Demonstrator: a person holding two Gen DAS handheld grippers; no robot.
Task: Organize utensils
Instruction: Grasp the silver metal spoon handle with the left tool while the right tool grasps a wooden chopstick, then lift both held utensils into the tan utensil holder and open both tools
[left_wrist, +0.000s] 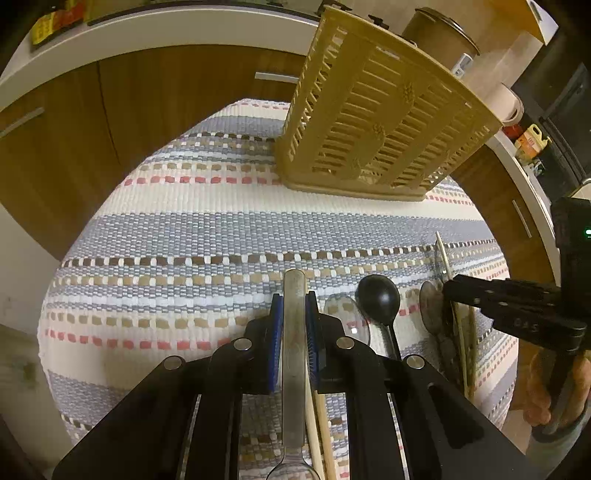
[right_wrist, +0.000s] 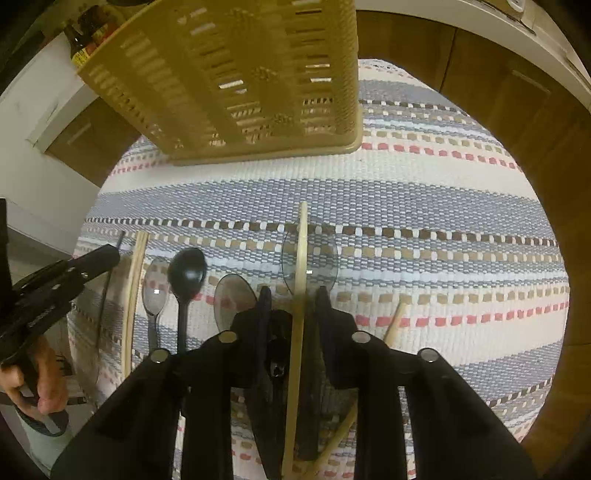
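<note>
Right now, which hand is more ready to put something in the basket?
Probably left. The left gripper is shut on a metal spoon, and the basket stands ahead. The right gripper straddles a chopstick without clearly pinching it.

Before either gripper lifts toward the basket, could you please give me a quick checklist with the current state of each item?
1. Left gripper shut on the metal spoon handle: ok.
2. Right gripper closed on the chopstick: not ok; there are gaps on both sides.
3. Basket upright on the mat: ok.
4. Basket compartments free: cannot tell; only the side wall shows.
5. Black spoon apart from both grippers: ok.
</note>
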